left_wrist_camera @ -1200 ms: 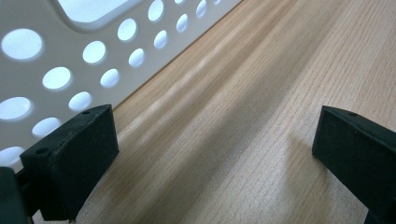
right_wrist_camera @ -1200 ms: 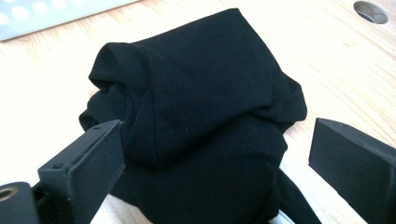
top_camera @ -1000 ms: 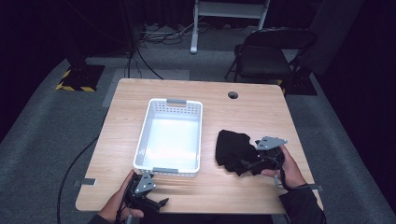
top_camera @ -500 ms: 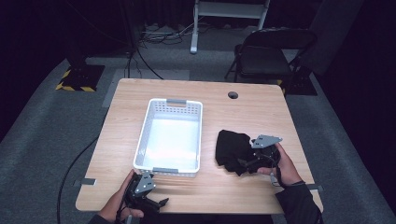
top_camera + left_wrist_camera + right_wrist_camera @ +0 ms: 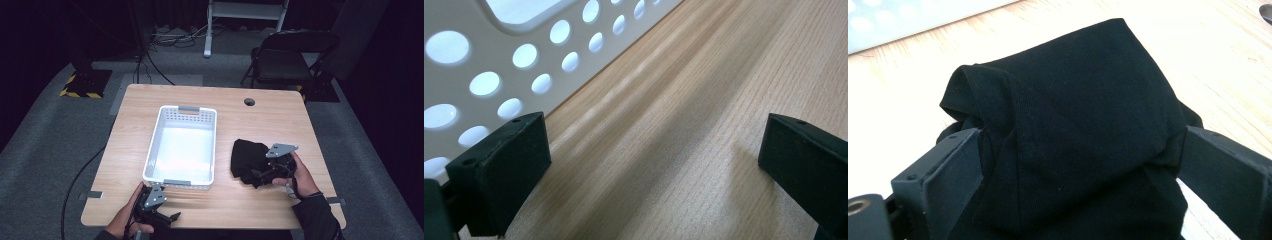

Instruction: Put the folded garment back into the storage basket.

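Note:
A crumpled black cloth (image 5: 246, 156) lies on the wooden table (image 5: 270, 120), right of a white perforated basket (image 5: 182, 108). My right gripper (image 5: 260, 175) is at the cloth's near right side. In the right gripper view the cloth (image 5: 1073, 115) bulges between the two spread jaws and touches both; that gripper (image 5: 1078, 175) is open. My left gripper (image 5: 170, 218) rests low near the table's front edge, just in front of the basket. In the left gripper view it (image 5: 649, 165) stands open over bare wood, with the basket wall (image 5: 474, 60) at its left jaw.
The basket's inside looks bare. A round cable hole (image 5: 249, 102) is in the table's far right part. A dark folding chair (image 5: 285, 57) stands behind the table, and cables run across the floor.
My right gripper has pushed a little leftward into the black cloth. The left gripper has stayed put.

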{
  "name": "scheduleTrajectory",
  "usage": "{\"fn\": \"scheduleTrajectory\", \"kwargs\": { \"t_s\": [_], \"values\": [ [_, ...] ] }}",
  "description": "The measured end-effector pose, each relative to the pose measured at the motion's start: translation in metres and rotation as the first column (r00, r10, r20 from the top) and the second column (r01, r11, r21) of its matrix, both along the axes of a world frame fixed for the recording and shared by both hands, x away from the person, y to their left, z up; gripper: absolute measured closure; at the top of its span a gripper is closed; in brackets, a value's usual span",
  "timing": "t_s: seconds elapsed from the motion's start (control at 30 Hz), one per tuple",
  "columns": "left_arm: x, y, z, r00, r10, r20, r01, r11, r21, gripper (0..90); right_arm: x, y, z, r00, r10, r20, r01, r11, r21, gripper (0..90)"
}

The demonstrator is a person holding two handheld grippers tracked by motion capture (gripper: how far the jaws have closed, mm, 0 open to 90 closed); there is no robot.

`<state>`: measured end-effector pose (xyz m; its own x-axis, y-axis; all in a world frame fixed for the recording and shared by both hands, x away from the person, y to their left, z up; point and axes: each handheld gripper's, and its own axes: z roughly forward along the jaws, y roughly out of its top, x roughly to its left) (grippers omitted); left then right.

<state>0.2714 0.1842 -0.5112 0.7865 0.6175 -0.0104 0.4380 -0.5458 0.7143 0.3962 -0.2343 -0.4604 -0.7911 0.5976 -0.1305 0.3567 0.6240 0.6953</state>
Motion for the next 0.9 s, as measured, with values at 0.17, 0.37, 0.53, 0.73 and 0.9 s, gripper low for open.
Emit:
{"fn": "scheduleTrajectory", "kwargs": {
  "t_s": [0.17,0.37,0.53,0.73,0.9],
  "values": [
    [0.0,0.0,0.0,1.0,0.0,0.0,0.0,1.0,0.0,0.2,0.001,0.002,-0.001,1.0,0.0,-0.005,0.0,1.0,-0.006,4.8],
    [0.0,0.0,0.0,1.0,0.0,0.0,0.0,1.0,0.0,0.2,0.003,0.005,-0.002,1.0,0.0,-0.006,0.0,1.0,-0.006,4.9],
    [0.0,0.0,0.0,1.0,0.0,0.0,0.0,1.0,0.0,0.2,0.005,0.007,-0.004,0.9999,0.002,-0.014,-0.002,1.0,-0.009,4.9],
    [0.0,0.0,0.0,1.0,0.0,0.0,0.0,1.0,0.0,0.2,0.008,0.01,-0.007,0.9998,0.004,-0.021,-0.004,0.9999,-0.015,5.0],
    [0.0,0.0,0.0,1.0,0.0,0.0,0.0,1.0,0.0,0.2,0.011,0.01,-0.011,0.9994,-0.001,-0.034,0.0,0.9999,-0.014,5.1]
  ]
}}
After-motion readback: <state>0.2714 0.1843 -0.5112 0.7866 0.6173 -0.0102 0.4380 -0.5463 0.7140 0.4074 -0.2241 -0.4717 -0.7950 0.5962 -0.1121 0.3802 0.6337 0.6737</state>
